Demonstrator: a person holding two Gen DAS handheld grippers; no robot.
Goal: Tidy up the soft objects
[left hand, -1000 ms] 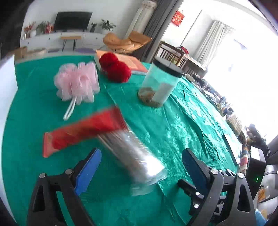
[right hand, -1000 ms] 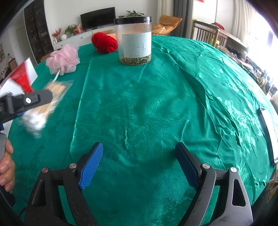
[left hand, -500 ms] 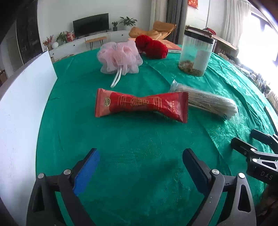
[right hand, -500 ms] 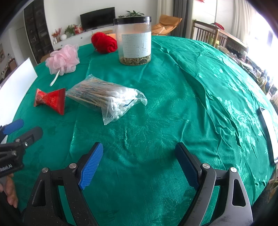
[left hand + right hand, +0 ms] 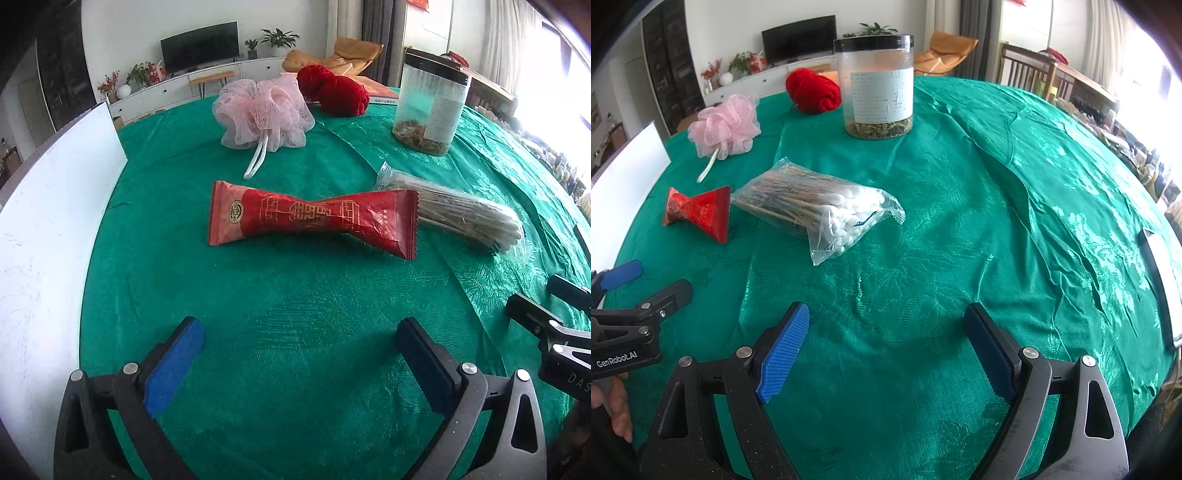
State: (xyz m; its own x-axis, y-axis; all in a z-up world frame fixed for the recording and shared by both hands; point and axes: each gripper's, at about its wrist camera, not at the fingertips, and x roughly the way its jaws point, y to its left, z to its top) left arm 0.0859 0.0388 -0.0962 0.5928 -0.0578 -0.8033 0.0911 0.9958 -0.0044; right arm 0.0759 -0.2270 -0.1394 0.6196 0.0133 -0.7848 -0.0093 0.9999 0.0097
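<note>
A red foil packet (image 5: pixel 314 218) lies flat on the green tablecloth, with a clear bag of cotton swabs (image 5: pixel 454 210) just to its right; both also show in the right wrist view, the packet (image 5: pixel 698 212) and the bag (image 5: pixel 820 206). A pink mesh bath pouf (image 5: pixel 262 114) and a red yarn ball (image 5: pixel 332 92) lie farther back. My left gripper (image 5: pixel 301 360) is open and empty, short of the packet. My right gripper (image 5: pixel 886 347) is open and empty, near the table's front.
A clear jar with a black lid (image 5: pixel 875 92) stands at the back. A white board (image 5: pixel 48 221) stands along the table's left edge. A flat dark-edged object (image 5: pixel 1160 288) lies near the right edge. The tablecloth (image 5: pixel 997 221) is wrinkled.
One second ago the packet and swab bag were moving in front of my left gripper. They now lie on the cloth and my left gripper has drawn back, open. The right gripper has not moved.
</note>
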